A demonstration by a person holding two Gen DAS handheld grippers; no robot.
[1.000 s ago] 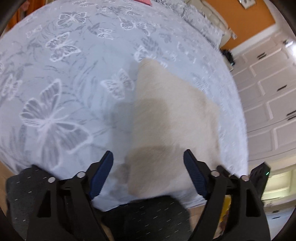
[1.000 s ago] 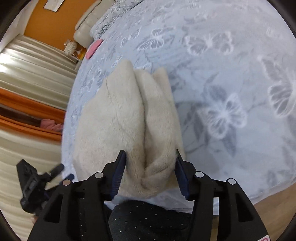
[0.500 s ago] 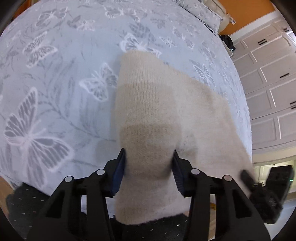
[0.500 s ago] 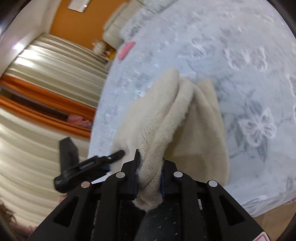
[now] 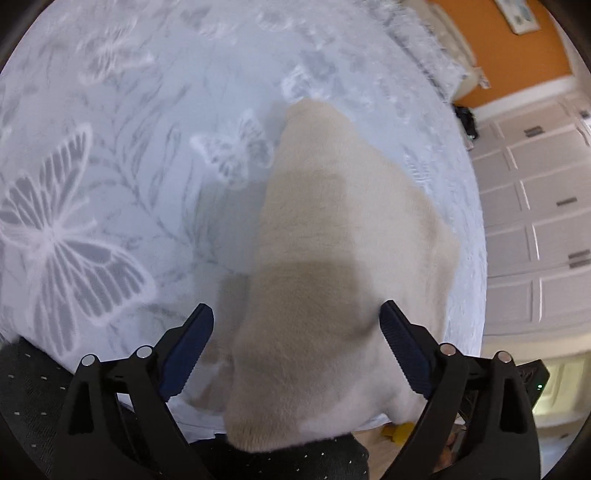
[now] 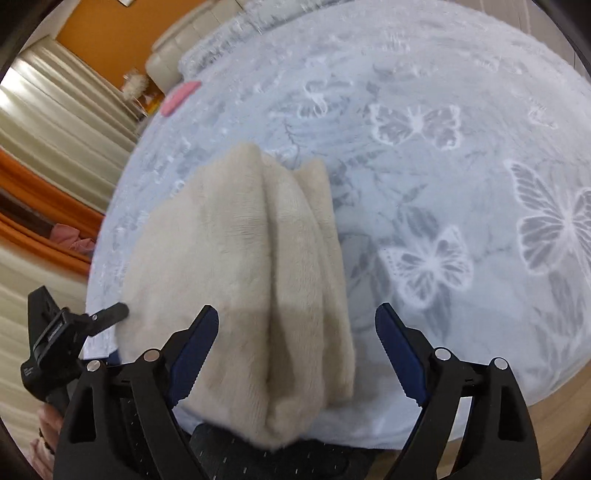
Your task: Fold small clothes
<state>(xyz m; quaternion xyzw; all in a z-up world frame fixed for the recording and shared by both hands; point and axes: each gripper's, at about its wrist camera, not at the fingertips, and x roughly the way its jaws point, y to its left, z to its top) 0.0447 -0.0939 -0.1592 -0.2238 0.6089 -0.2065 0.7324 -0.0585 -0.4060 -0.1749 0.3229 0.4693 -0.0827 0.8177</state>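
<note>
Your right gripper has just opened its jaws wide; neither pad touches the cream knit garment lying bunched in folds between them on the butterfly-print bedspread. Your left gripper sits beside the garment's left edge.

A pale blue bedspread printed with white and grey butterflies covers the bed — it fills most of both views. A flat pink item lies on its far left edge in the right wrist view, near cream curtains and an orange wall. On the right of the left wrist view stand white panelled wardrobe doors — a framed picture hangs on the orange wall above.
</note>
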